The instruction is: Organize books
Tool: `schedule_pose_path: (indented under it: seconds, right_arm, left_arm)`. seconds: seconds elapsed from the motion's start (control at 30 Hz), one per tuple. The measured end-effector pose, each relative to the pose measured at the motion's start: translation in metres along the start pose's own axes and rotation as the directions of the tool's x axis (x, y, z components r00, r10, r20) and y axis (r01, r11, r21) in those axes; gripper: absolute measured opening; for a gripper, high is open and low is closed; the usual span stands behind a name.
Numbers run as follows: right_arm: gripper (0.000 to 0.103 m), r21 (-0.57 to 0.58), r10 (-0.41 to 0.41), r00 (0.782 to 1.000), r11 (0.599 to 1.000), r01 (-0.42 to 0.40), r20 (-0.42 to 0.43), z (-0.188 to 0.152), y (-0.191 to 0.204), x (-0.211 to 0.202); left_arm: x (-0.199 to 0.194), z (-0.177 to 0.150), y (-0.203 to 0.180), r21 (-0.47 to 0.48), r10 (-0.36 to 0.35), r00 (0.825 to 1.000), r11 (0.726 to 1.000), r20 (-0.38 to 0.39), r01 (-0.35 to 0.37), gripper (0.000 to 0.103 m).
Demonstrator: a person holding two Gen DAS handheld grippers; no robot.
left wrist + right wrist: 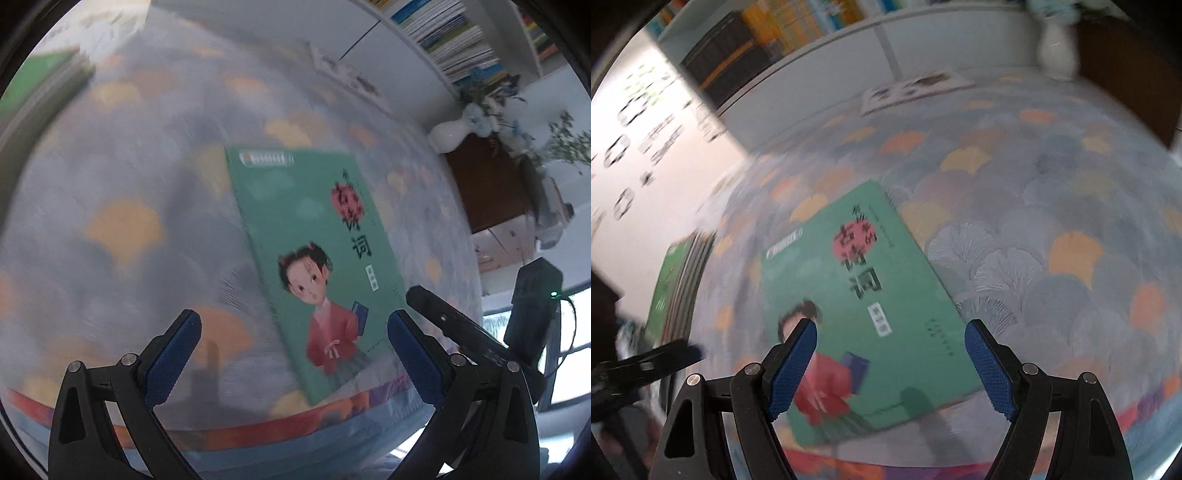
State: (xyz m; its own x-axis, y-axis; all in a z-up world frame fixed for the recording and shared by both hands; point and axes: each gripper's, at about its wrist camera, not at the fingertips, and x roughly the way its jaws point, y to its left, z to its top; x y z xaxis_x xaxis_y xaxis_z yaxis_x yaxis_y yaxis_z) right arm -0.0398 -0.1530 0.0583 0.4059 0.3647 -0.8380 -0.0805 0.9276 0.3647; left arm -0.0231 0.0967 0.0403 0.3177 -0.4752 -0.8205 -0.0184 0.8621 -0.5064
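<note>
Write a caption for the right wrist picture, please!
Open right gripper hovers above a green book lying flat on the patterned tablecloth, near a stack of books.

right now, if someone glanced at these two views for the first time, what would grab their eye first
The green book with a cartoon child on its cover stands out, lying flat near the front edge of the patterned tablecloth. Both the left gripper and right gripper are open just above it, holding nothing. A stack of green books sits off at the cloth's left side.
</note>
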Motion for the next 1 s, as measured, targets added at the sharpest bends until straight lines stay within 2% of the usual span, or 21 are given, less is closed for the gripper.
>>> schedule_pose_path:
  seconds: [0.03,0.1,0.13,0.23,0.37,0.43,0.5,0.53,0.63,0.7,0.8,0.9,1.0]
  right_arm:
    - [0.081,-0.009,0.022,1.0,1.0,-0.023,-0.02,-0.004,-0.002,0.002]
    - [0.081,-0.022,0.084,0.994,0.996,-0.085,-0.064,-0.005,-0.013,0.009]
    - [0.081,-0.022,0.127,0.988,0.991,-0.13,-0.091,-0.006,-0.019,0.013]
    - [0.091,-0.048,0.243,0.962,0.967,-0.25,-0.121,-0.007,-0.027,0.021]
    - [0.103,-0.155,0.281,0.943,0.938,-0.309,-0.179,-0.007,-0.015,0.027]
    - [0.103,-0.194,0.29,0.939,0.926,-0.324,-0.186,-0.009,-0.012,0.029]
    - [0.103,-0.208,0.306,0.934,0.917,-0.341,-0.183,-0.011,-0.012,0.03]
    - [0.103,-0.222,0.308,0.935,0.913,-0.343,-0.177,-0.013,-0.011,0.03]
    - [0.103,-0.33,0.215,0.963,0.908,-0.258,-0.162,-0.023,0.005,0.031]
    - [0.103,-0.431,0.108,0.985,0.889,-0.158,-0.138,-0.034,0.021,0.033]
    - [0.103,-0.54,0.002,0.997,0.84,-0.043,-0.077,-0.05,0.035,0.037]
    - [0.103,-0.54,-0.005,0.999,0.842,-0.016,-0.038,-0.055,0.036,0.036]
    - [0.103,-0.543,-0.012,1.0,0.84,0.0,-0.019,-0.056,0.036,0.036]
  left_arm:
    - [0.008,-0.005,-0.001,-0.035,0.012,1.0,0.999,-0.005,-0.012,0.1]
    - [0.019,-0.011,0.002,-0.103,-0.017,1.0,0.995,-0.025,0.014,0.1]
    - [0.021,-0.015,0.001,-0.132,-0.019,1.0,0.991,-0.007,0.018,0.1]
    - [0.019,-0.018,0.001,-0.16,-0.009,1.0,0.987,0.025,0.013,0.1]
    - [0.028,-0.019,-0.008,-0.166,-0.033,0.999,0.985,0.027,0.037,0.1]
    - [0.036,-0.021,-0.017,-0.158,-0.077,0.997,0.984,0.008,0.078,0.1]
    - [0.04,-0.02,-0.026,-0.143,-0.039,0.999,0.989,0.01,0.04,0.1]
    - [0.043,-0.019,-0.033,-0.115,0.011,1.0,0.993,0.001,-0.011,0.101]
    - [0.052,-0.021,-0.056,-0.008,0.169,0.985,0.986,-0.014,-0.169,0.101]
    - [0.058,-0.024,-0.065,0.039,0.235,0.972,0.971,-0.011,-0.235,0.101]
    - [0.064,-0.026,-0.074,0.077,0.3,0.954,0.951,-0.004,-0.299,0.101]
    - [0.074,-0.029,-0.087,0.14,0.404,0.915,0.905,0.021,-0.402,0.103]
    - [0.072,-0.029,-0.084,0.109,0.391,0.92,0.914,0.035,-0.392,0.103]
